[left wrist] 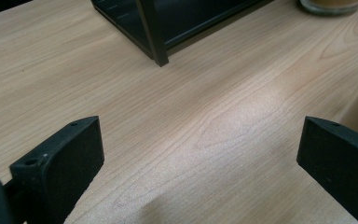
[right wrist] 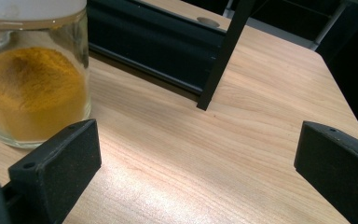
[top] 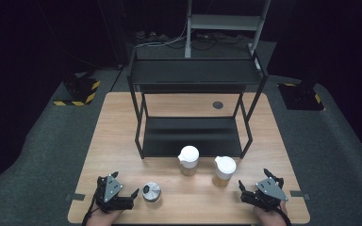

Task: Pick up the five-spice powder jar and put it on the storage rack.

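Nothing is gripped yet: this looks like the approach. The left gripper point(top: 133, 194) rests at the table's point(top: 122, 141) near edge, jaws wide apart and empty, just beside a small steel tin point(top: 152, 191). The right gripper point(top: 243, 187), jaws equally wide, sits near a white-lidded glass jar point(right wrist: 32, 74) of yellow-orange powder (turmeric, perhaps). Next it must straddle that jar. Another jar point(top: 188, 160) stands beside it, before the black rack point(top: 193, 75).
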Demonstrator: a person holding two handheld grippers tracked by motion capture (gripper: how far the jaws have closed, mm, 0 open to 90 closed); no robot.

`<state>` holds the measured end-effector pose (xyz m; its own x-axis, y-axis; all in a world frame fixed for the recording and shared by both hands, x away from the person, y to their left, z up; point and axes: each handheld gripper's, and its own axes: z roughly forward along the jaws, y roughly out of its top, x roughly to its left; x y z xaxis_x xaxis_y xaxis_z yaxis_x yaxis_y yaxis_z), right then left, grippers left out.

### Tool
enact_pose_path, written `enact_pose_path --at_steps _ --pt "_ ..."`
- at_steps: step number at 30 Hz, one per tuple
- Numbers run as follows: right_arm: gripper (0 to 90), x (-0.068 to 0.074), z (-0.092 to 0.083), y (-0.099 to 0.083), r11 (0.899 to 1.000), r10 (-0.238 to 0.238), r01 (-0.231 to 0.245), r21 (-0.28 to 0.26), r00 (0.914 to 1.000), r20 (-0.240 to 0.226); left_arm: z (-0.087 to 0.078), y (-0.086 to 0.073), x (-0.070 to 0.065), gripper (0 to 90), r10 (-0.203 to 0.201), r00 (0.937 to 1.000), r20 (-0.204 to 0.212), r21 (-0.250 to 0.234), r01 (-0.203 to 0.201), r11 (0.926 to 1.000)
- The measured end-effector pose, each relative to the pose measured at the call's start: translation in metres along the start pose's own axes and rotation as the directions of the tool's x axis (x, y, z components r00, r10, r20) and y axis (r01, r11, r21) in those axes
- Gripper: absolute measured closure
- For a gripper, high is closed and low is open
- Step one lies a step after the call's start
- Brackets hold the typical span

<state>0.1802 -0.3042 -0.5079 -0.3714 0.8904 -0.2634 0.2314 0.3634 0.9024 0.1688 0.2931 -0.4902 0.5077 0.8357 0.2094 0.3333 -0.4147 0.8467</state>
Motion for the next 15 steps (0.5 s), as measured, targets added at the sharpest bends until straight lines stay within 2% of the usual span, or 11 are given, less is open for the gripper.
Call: enact_pose_path --at_steps 4,8,15 --pt "0.0 -0.0013 0.0005 0.0008 1.0 -0.003 0.003 0.005 1.0 -0.008 0.0008 0.0016 -0.0026 1.0 0.024 0.9997 -0.002 0.008 -0.024 0.9997" --pt "0.0 -0.0021 0.0009 0.0016 1.0 0.008 -0.008 0.01 0.9999 -0.007 0.0002 0.0002 -0.0006 1.1 0.015 0.9999 0.007 0.0 -0.015 0.9999" --pt "0.0 -0.0002 0.0014 0.0027 1.0 -0.008 0.008 0.015 1.0 -0.005 -0.0015 -0.003 -0.0001 0.6 0.019 0.9998 0.011 -0.018 -0.019 0.9996"
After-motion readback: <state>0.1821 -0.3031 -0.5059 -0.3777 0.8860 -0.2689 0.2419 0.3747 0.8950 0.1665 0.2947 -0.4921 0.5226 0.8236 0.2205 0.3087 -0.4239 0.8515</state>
